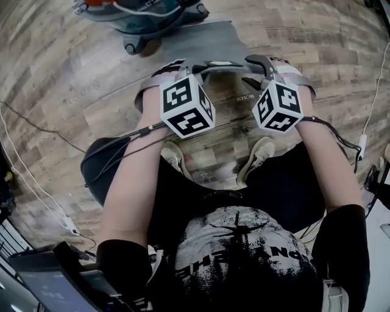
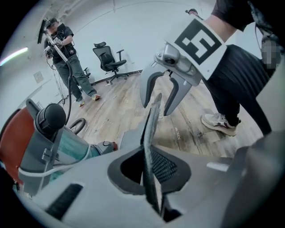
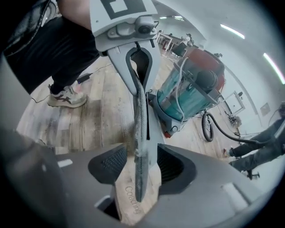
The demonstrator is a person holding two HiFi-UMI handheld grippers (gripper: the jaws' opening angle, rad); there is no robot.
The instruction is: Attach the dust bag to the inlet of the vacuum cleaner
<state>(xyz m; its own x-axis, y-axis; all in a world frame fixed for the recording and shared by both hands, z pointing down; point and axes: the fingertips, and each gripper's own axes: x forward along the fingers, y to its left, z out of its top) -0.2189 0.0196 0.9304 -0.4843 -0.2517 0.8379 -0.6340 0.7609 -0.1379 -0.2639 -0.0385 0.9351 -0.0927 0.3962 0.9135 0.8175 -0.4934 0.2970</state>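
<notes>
The dust bag (image 1: 204, 38) is a flat grey sheet hanging above the wooden floor between my two grippers. In the left gripper view I see it edge-on as a thin dark strip (image 2: 149, 133). My left gripper (image 2: 151, 178) is shut on that edge. My right gripper (image 3: 141, 171) stands open, with the bag's grey edge (image 3: 140, 133) and a brown printed card (image 3: 133, 200) between its pads. From the left gripper view the right gripper (image 2: 156, 107) shows spread jaws. The teal and red vacuum cleaner (image 1: 140, 15) stands on the floor beyond the bag, and its inlet is not visible.
The vacuum's black hose (image 3: 222, 129) curls on the floor beside it. Another person (image 2: 62, 49) stands far off near an office chair (image 2: 109, 60). Cables (image 1: 36, 128) run over the floor at the left. My shoes (image 1: 259, 155) are below the grippers. A screen (image 1: 55, 280) sits at the lower left.
</notes>
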